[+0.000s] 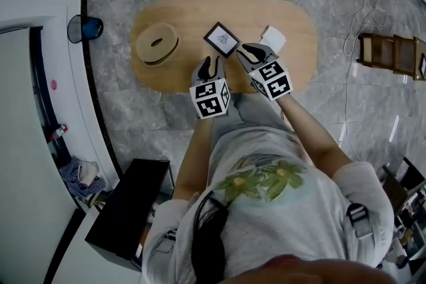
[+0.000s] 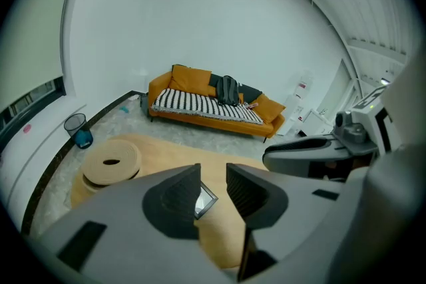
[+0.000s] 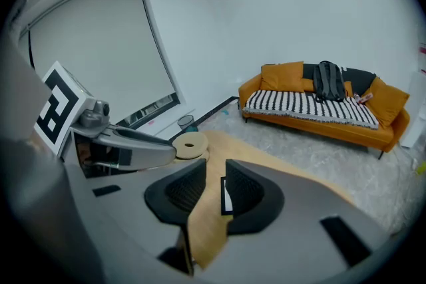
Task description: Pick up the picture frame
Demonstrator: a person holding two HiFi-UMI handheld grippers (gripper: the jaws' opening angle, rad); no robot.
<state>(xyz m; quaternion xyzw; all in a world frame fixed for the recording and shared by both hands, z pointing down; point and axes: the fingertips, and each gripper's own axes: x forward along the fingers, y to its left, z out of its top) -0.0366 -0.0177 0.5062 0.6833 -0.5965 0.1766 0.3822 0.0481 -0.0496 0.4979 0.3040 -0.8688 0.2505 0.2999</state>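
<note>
A small black picture frame (image 1: 221, 39) with a white mat lies flat on the oval wooden table (image 1: 180, 16), turned like a diamond. My left gripper (image 1: 208, 64) hovers just short of the frame's near corner, jaws open and empty. My right gripper (image 1: 249, 52) hangs beside the frame's right corner, also open and empty. In the left gripper view the frame (image 2: 205, 199) shows through the gap of the left gripper (image 2: 213, 183). In the right gripper view one edge of the frame (image 3: 225, 196) peeks out behind a finger of the right gripper (image 3: 215, 186).
A round tan ring-shaped object (image 1: 157, 43) sits on the table's left part. A white box (image 1: 273, 38) lies right of the frame. A blue bin (image 1: 84, 28) stands on the floor at the left, a black cabinet (image 1: 126, 209) behind me, an orange sofa (image 2: 213, 106) beyond the table.
</note>
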